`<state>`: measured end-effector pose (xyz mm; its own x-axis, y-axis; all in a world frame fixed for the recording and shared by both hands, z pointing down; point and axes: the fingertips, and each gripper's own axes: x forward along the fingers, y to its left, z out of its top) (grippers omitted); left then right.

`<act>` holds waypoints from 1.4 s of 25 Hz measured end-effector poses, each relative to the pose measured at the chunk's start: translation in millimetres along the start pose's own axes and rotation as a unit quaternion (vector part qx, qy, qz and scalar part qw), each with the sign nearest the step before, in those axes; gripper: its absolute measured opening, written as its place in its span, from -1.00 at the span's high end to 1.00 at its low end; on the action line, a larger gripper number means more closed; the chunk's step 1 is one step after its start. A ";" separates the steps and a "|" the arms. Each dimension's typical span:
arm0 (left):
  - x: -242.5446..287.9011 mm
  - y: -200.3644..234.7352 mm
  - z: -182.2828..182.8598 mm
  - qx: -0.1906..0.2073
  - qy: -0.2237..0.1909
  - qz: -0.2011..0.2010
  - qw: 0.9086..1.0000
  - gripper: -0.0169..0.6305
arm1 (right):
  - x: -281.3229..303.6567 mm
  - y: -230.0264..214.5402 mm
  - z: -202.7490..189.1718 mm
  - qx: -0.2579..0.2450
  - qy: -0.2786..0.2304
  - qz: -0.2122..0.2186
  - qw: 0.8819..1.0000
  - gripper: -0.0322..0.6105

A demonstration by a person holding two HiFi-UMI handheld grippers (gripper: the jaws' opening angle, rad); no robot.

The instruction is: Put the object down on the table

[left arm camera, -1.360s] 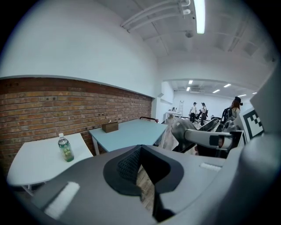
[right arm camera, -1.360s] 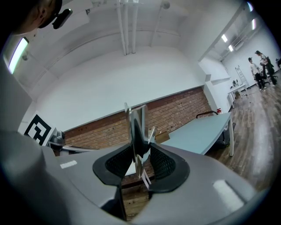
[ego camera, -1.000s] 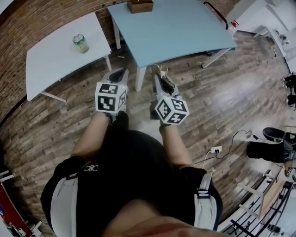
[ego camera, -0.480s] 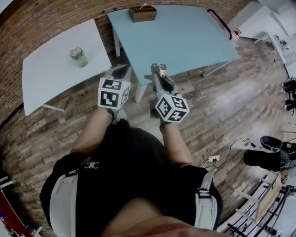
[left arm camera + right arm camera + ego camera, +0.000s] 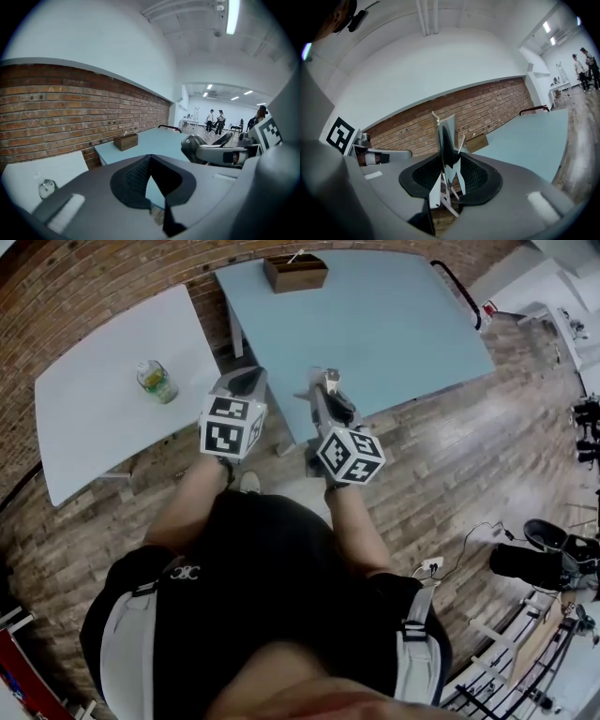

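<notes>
Only partly legible, thin shiny object (image 5: pixel 449 133) clenched in right tool (image 5: pixel 447 165), left tool (image 5: pixel 149 160) closed

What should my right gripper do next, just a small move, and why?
Probably ease the right gripper a little further forward over the blue table. Its jaws are closed on a thin shiny object, and in the head view it sits only at the table's near edge, so letting go here might drop the object off the side.
</notes>
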<state>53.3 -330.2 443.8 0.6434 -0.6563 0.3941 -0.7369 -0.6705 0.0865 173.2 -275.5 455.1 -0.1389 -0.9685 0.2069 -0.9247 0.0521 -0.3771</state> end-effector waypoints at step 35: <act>84.6 34.2 -37.4 -0.043 0.078 0.029 0.996 0.95 | 133.1 -84.1 -128.9 0.021 0.218 0.023 0.975 0.46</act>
<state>74.8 -395.7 514.4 0.5650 -0.6266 0.5369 -0.7905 -0.5974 0.1346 186.8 -377.3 630.7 -0.3251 -0.7694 0.5498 -0.9000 0.0733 -0.4296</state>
